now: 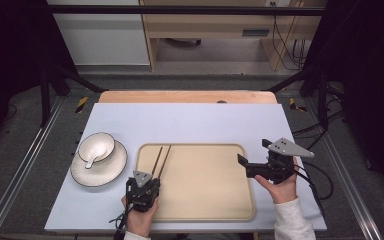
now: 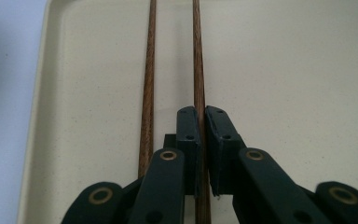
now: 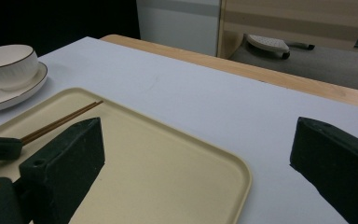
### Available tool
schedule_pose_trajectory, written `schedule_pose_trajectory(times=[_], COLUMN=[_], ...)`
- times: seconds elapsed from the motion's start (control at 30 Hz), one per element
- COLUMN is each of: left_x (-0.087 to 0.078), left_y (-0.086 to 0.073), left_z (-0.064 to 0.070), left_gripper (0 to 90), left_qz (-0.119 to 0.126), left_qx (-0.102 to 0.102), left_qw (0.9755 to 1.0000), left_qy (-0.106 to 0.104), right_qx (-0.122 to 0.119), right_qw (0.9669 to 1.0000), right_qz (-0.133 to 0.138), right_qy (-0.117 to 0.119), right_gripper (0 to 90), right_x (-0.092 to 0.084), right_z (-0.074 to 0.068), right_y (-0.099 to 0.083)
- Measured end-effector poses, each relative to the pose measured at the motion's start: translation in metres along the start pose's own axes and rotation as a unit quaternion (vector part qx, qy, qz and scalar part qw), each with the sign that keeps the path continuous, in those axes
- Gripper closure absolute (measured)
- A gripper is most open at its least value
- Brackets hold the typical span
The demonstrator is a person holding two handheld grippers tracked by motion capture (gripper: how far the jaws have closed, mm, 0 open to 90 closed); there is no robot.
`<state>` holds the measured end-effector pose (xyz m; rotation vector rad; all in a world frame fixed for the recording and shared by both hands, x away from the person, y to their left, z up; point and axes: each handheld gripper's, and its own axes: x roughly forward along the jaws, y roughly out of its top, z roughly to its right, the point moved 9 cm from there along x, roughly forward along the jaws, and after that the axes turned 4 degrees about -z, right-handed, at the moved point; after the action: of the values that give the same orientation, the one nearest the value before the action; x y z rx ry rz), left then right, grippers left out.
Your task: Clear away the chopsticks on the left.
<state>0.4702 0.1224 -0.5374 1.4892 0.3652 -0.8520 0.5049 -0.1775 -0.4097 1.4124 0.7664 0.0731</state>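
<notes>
Two chopsticks (image 1: 160, 161) lie side by side on the left part of the tray (image 1: 215, 212), and the move to come turns on how they run from the left gripper (image 1: 149, 184): straight ahead of it, long axes pointing away from its jaws toward the tray's far rim and leaning slightly right. Starting farthest left of that gripper, a bowl (image 1: 96, 147) sits on a plate (image 1: 105, 175), on the bench (image 1: 190, 120) and well apart from the work. Next comes the left chopstick (image 2: 147, 93), which passes just outside the left jaw, untouched. The right chopstick (image 2: 198, 70) runs between the jaws, and the left gripper (image 2: 202, 119) is clenched on its near end, so only one stick of the pair is grasped. The stick lies along the gripper's own line, so by my reading it would lift or drag lengthwise rather than swing. Far off to the right of all this, the right gripper (image 1: 254, 154) hangs over the tray's right edge, jaws spread wide with nothing between them, pointing back toward the sticks; the left hand is clearly the nearer.
</notes>
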Motion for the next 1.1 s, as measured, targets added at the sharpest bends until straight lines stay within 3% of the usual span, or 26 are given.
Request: schedule_pose_trajectory(times=[0.43,0.7,0.87,1.0,1.03,1.07,1.1], left_x=[0.001,-0.007,-0.021,-0.037,-0.037,-0.043,-0.043], left_y=[0.000,0.009,0.026,0.045,0.045,0.053,0.053], left_z=[0.001,0.003,0.002,0.001,0.001,-0.001,-0.001], left_gripper=[82.4,77.9,68.8,62.0,59.9,57.5,55.5], left_qz=[-0.007,0.011,0.031,0.056,0.056,0.062,0.062], left_qx=[0.005,0.010,0.029,0.061,0.061,0.072,0.072], left_qw=[1.0000,0.9996,0.9980,0.9932,0.9932,0.9908,0.9908], left_qy=[-0.001,-0.022,-0.046,-0.081,-0.081,-0.096,-0.096], right_qx=[-0.003,-0.001,0.003,0.003,0.003,0.003,0.005], right_qw=[1.0000,1.0000,1.0000,1.0000,1.0000,0.9999,0.9999], right_qz=[-0.002,0.002,0.006,0.009,0.009,0.011,0.012], right_qy=[0.001,-0.001,-0.002,-0.002,-0.002,-0.002,-0.003], right_gripper=[3.4,3.4,3.3,3.3,3.3,3.2,3.2], right_x=[0.000,-0.002,-0.004,-0.006,-0.006,-0.007,-0.007], right_z=[0.000,0.002,0.002,0.003,0.003,0.004,0.004], right_y=[0.000,0.001,0.002,0.003,0.003,0.004,0.004])
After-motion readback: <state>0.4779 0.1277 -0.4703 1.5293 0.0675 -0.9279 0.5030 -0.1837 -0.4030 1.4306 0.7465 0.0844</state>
